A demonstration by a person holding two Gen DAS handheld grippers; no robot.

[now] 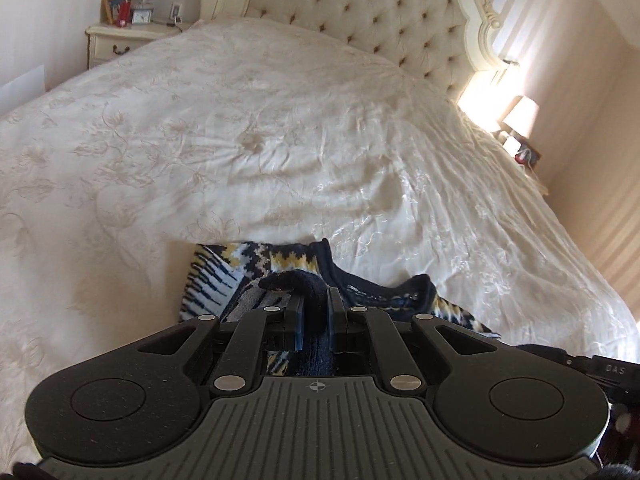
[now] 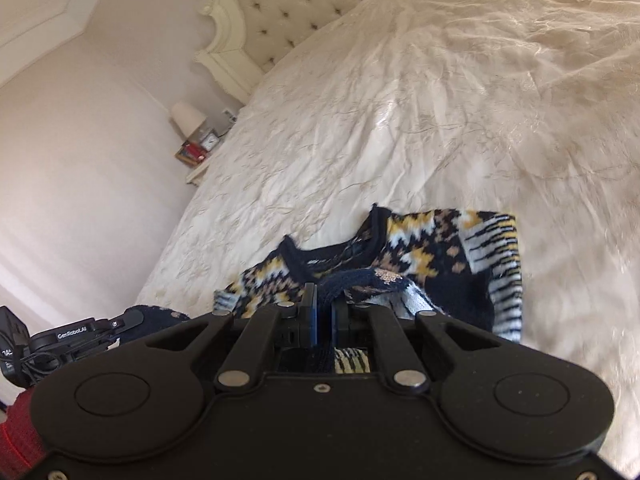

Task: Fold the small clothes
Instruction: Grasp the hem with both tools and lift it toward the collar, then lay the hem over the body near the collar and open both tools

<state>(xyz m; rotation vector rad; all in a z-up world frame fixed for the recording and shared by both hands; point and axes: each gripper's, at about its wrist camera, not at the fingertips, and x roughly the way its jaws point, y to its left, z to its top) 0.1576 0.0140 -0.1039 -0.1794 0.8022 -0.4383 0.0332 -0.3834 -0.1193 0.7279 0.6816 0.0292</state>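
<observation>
A small knitted sweater (image 1: 224, 276), navy with yellow, white and tan patterns, lies bunched on the cream bedspread near the bed's front edge. It also shows in the right wrist view (image 2: 432, 256). My left gripper (image 1: 315, 300) is shut on a dark navy edge of the sweater, which folds over the fingertips. My right gripper (image 2: 323, 300) is shut on another navy edge of the same sweater. The left gripper's body (image 2: 76, 334) shows at the lower left of the right wrist view.
The wide bed (image 1: 280, 128) has a tufted headboard (image 1: 360, 12) at the far end. A nightstand (image 1: 120, 38) with a lamp and small items stands at the far left, another lamp (image 1: 520, 118) at the right. The wall runs along the bed's side.
</observation>
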